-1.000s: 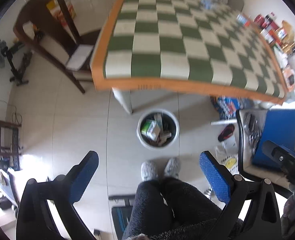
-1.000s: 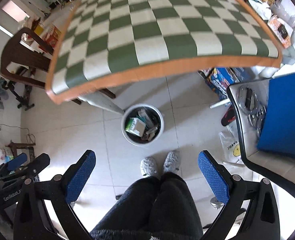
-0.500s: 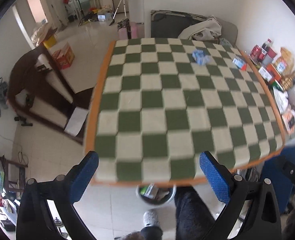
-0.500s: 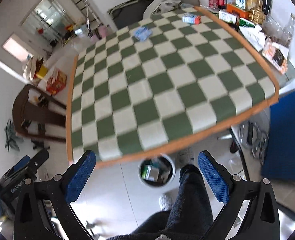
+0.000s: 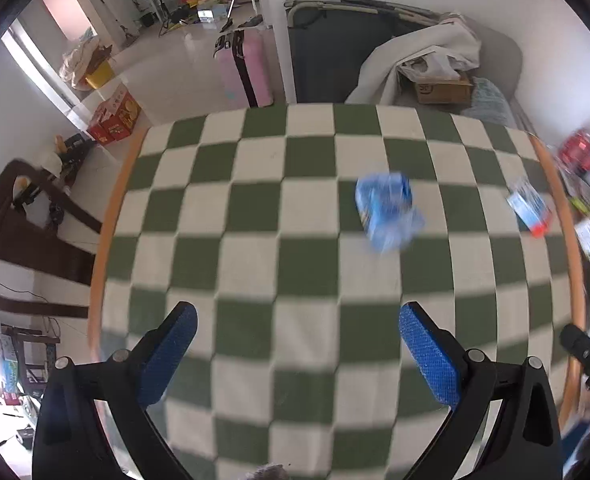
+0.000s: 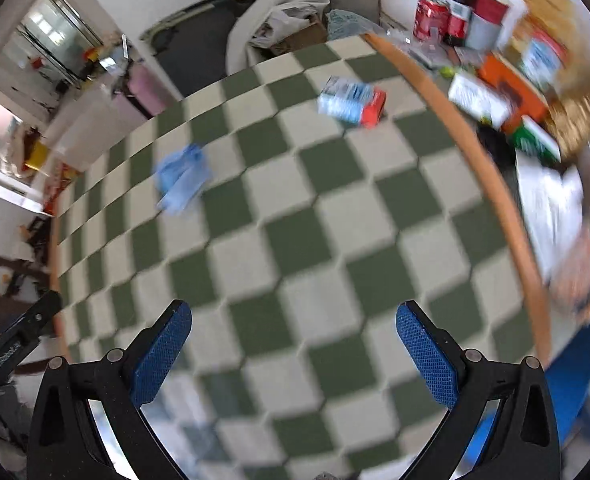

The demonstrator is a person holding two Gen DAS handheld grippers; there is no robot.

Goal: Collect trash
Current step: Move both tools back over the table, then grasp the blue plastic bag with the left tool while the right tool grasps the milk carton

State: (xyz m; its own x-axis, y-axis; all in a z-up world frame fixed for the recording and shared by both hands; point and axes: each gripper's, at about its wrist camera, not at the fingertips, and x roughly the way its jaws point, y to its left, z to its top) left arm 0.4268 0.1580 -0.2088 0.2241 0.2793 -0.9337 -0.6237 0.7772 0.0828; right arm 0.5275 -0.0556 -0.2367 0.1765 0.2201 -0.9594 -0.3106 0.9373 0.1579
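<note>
A crumpled blue wrapper (image 5: 387, 210) lies on the green-and-white checked table (image 5: 255, 260), ahead and a little right of my left gripper (image 5: 297, 354), which is open and empty above the near part of the table. A blue, white and red carton (image 5: 529, 208) lies near the right edge. In the right wrist view the wrapper (image 6: 181, 178) is far left and the carton (image 6: 353, 102) is far ahead. My right gripper (image 6: 293, 354) is open and empty over the table (image 6: 295, 240).
Cans, bottles and boxes (image 6: 491, 68) crowd a shelf along the table's right edge. A dark wooden chair (image 5: 23, 240) stands left of the table. A dark cot with cloth and a cardboard box (image 5: 443, 88) is behind it. A pink suitcase (image 5: 239, 70) stands beyond.
Both grippers have swung up from over the floor bin and my legs to over the tabletop. The bin has gone out of view. Wrapper and carton are nearer. Both stay open.
</note>
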